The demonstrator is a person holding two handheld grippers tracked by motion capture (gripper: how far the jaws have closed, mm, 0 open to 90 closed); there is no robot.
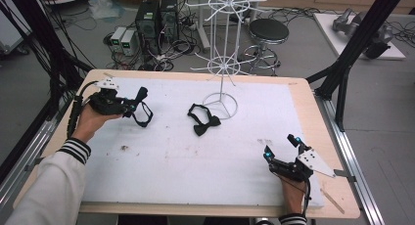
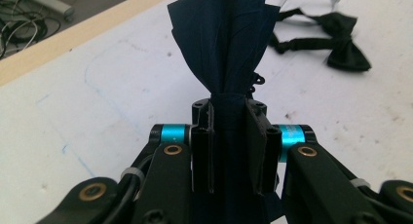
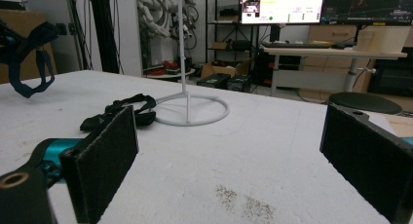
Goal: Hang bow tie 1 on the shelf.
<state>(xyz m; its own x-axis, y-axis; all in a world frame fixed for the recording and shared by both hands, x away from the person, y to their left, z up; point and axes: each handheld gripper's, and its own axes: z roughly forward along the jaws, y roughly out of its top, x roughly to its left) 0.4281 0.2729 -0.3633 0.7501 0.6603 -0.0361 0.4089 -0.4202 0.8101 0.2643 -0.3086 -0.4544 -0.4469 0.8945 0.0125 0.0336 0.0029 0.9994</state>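
Premises: a robotics laboratory — black aluminium framing (image 1: 353,44) around the wooden table (image 1: 303,95), computer towers (image 1: 157,19) amid floor cabling, grey robot parts (image 1: 359,27) on a side board, monitors (image 3: 285,5) showing software — shelving behind.

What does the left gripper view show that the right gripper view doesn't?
Left gripper view: the left gripper with its jaws shut on a navy bow tie, the fabric fanning out above the pads.
Right gripper view: the right gripper with its jaws wide apart and nothing between them, the white stand with its ring base, and the navy bow tie with its strap hanging at the left edge.
Both: the black bow tie lying on the white mat.
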